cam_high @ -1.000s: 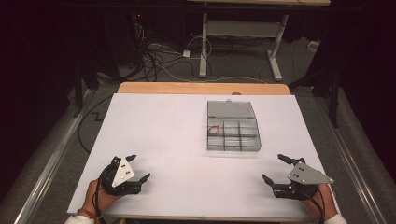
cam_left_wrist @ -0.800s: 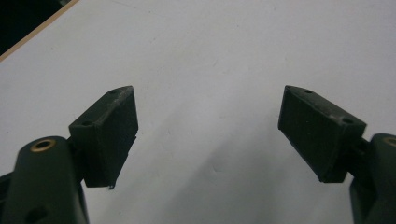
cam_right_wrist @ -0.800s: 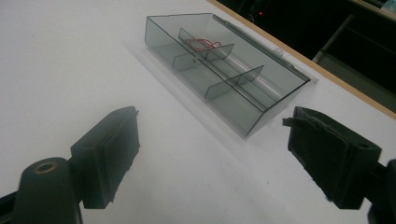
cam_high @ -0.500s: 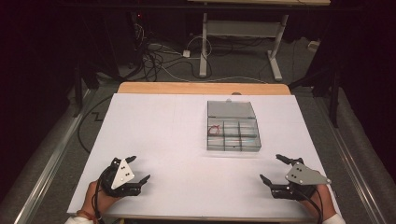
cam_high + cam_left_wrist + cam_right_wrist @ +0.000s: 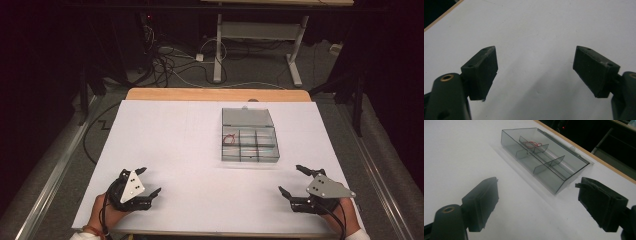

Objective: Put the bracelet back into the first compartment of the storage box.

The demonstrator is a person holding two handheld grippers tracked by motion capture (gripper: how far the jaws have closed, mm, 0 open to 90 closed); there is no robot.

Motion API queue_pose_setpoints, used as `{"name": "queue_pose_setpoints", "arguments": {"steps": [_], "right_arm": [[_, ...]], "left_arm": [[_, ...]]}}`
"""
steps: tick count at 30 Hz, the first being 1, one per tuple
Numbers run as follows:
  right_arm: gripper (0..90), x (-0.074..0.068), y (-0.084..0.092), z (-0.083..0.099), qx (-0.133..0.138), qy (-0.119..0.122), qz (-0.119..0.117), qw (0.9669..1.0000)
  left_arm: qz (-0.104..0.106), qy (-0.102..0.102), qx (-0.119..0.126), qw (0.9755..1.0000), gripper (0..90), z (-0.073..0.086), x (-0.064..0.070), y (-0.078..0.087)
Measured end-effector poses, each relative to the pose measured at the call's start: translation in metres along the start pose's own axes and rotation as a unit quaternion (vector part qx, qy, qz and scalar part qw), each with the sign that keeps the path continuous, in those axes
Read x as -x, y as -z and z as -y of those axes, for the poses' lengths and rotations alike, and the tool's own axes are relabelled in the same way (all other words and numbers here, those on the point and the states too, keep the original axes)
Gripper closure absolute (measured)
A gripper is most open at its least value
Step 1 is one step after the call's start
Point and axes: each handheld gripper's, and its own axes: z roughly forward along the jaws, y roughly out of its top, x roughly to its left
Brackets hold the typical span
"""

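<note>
A clear grey compartment box (image 5: 248, 159) stands open on the white table, right of centre, its lid (image 5: 247, 117) laid back flat. A small red loop (image 5: 229, 139) lies in its upper left compartment. My left gripper (image 5: 150, 180) rests near the front left edge, open and holding nothing. My right gripper (image 5: 290, 178) rests near the front right edge, also open and bare, a short way in front of the box. In the right gripper view the box (image 5: 531, 166) lies ahead between the spread jaws, with the red loop (image 5: 531, 144) at its far end. The left gripper (image 5: 536, 65) faces bare white table.
White sheet (image 5: 175, 145) covers the table; a wooden strip (image 5: 215, 94) marks its far edge. Beyond it the floor holds tangled cables (image 5: 165, 60) and a white desk frame (image 5: 260, 35). Metal rails run along both sides of the table.
</note>
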Motion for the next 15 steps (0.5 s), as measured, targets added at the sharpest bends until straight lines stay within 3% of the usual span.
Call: {"name": "queue_pose_setpoints", "arguments": {"steps": [15], "right_arm": [[17.6,0.0058,-0.0025,0.0027,0.002,-0.007,-0.003,1.0000]], "left_arm": [[0.003,0.004,-0.006,1.0000,19.3,-0.0020,0.0002,-0.0058]]}}
